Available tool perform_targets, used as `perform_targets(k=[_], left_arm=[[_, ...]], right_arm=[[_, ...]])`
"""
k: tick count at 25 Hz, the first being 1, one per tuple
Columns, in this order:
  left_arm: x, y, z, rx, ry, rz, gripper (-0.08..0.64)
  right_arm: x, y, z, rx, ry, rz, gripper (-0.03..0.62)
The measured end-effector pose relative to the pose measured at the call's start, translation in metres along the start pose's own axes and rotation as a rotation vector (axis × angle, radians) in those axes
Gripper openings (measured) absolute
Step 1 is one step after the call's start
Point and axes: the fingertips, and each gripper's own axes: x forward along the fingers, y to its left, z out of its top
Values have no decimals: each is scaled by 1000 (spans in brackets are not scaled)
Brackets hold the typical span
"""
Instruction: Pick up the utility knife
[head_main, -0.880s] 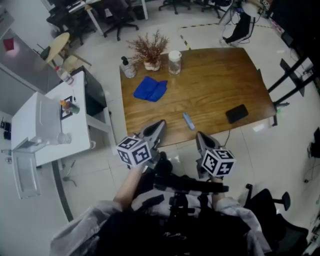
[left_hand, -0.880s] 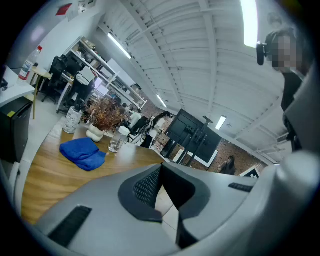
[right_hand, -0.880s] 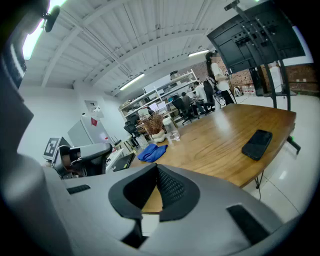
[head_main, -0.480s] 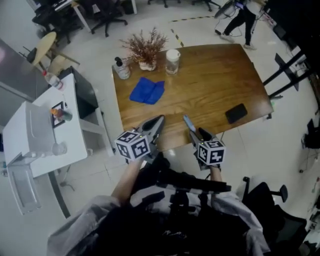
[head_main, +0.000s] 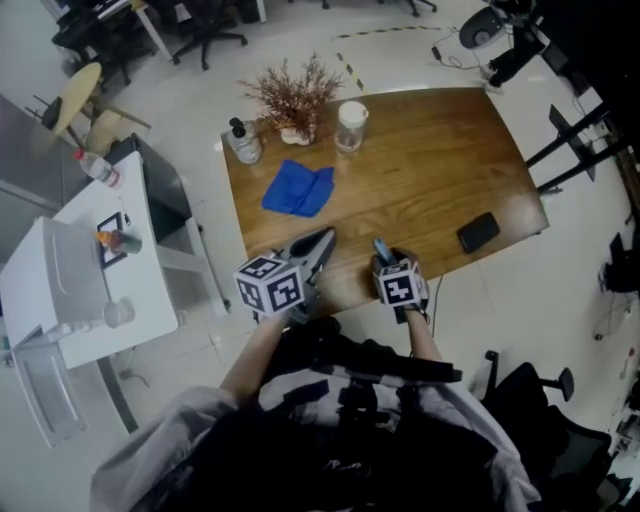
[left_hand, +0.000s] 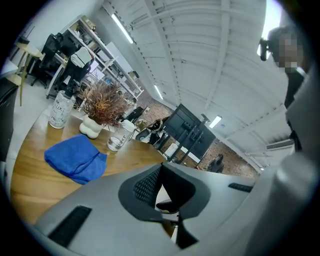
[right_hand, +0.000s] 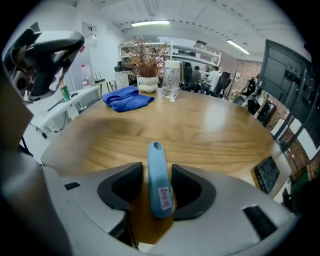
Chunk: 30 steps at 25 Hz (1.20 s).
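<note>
The utility knife is a light-blue handle lying on the wooden table near its front edge, pointing away from me. My right gripper points steeply down over it with its jaws wide, one on each side of the handle, and a gap shows on both sides. In the head view the knife's tip pokes out just beyond the right gripper. My left gripper hovers over the table's front edge to the left, shut, with nothing in it.
A blue cloth lies left of centre. A dried-plant vase, a glass jar and a pump bottle stand along the far edge. A black phone lies at the right. A white side table stands at the left.
My right gripper has moved forward over the table edge and tipped down, so the knife now lies between its jaws. The left gripper has hardly moved.
</note>
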Motion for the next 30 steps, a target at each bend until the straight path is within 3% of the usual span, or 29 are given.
perform_targets(k=[5,10,13,17,25,30], left_arm=[[-2,17,8,-4,-10,20,2],[-2,24,12,-13,-19,29,2],[0,21,12,-12,-18,17,2],[1,17,16,1,-29,4,3],[-3,2,36,10,-85,-32,3],[-2,-6,47,-8,-140,-80,2]], right_arm=[[4,-6,-6,128,-16,-5,143],[-1,-7,-2,239,-34,28,138],[-24,-1,13,371,-115,92,138],[-72,-4,48,469,-270,150,138],[-173,-16,122,548,-577,224,138],[-193,-17,124,552,-627,224,138]])
